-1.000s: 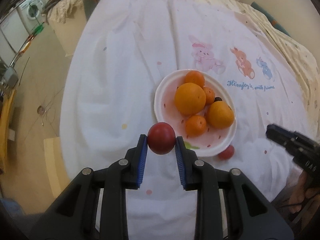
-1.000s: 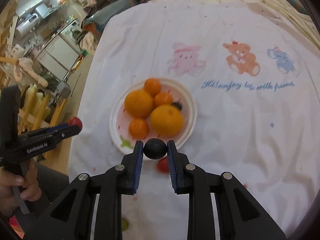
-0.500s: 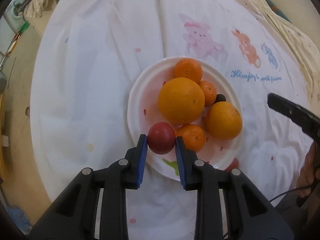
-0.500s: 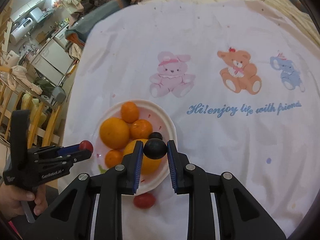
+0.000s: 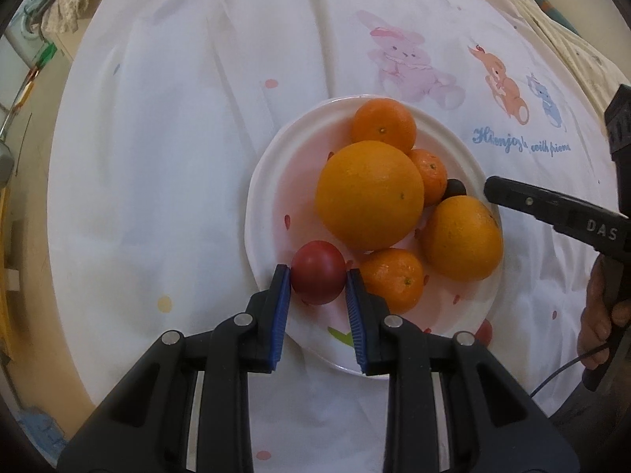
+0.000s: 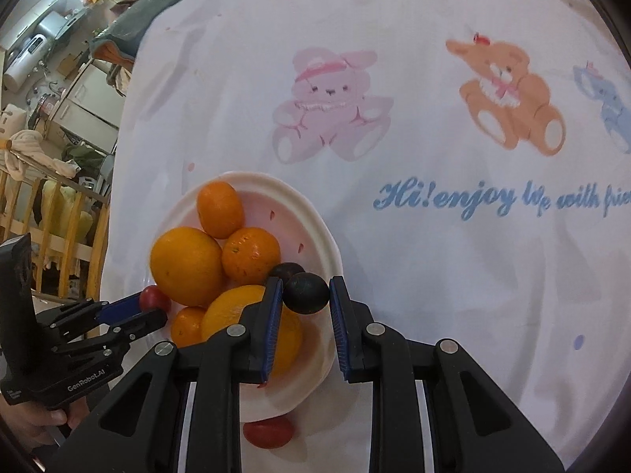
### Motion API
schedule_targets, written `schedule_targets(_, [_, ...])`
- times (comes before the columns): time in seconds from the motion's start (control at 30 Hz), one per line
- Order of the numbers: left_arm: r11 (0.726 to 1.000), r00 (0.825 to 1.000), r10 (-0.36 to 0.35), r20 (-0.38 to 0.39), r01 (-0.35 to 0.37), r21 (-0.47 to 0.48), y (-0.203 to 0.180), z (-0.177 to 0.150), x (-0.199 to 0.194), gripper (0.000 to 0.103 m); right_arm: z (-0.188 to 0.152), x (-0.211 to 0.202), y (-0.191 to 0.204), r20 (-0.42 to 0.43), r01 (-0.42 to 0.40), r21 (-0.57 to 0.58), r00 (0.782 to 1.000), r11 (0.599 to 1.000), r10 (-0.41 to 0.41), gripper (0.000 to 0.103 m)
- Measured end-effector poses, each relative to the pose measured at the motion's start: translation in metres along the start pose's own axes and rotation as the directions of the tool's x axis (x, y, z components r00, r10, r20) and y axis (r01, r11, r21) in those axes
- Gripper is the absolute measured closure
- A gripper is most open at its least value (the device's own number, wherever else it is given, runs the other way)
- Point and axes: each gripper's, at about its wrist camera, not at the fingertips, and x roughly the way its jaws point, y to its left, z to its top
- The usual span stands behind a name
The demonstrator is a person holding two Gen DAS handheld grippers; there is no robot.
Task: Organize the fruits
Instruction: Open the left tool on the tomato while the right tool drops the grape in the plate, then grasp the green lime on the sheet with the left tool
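Left wrist view, lower centre: the left claw (image 5: 318,282) is clenched on a red fruit (image 5: 318,272), held over the near rim of the white plate (image 5: 268,181). Right wrist view, lower centre: the right claw (image 6: 305,295) is clenched on a dark plum (image 6: 307,293), held over the plate's right edge.

Behind the claws, the plate carries a large orange (image 5: 368,195), a second large orange (image 5: 461,238) at right and three small mandarins; another dark fruit (image 5: 455,188) lies between them. A loose red fruit (image 6: 268,431) rests on the cloth just beside the plate's near rim.

Farther back, the white cloth (image 5: 157,138) shows printed animals and blue lettering.
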Motion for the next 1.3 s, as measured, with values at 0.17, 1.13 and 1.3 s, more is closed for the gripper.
schedule_targets(0.17, [1.000,1.000,0.002,-0.004,-0.002,0.001,-0.001,-0.001,0.001,0.078,-0.001,0.003,-0.002,-0.007,-0.026,0.018,1.000,1.000,0.026,0.077])
schedule_targets(1.13, [0.994,0.992,0.109,0.067,-0.107,-0.034,-0.004,-0.015,-0.026,0.024,-0.006,-0.042,0.000,0.097,-0.029,0.068,0.995,0.997,0.022,0.029])
schedule_targets(1.3, [0.988,0.977,0.154,0.151,-0.147,-0.052,0.004,-0.021,-0.051,0.024,-0.018,-0.058,0.014,0.120,0.009,0.023,0.993,1.000,-0.011,0.023])
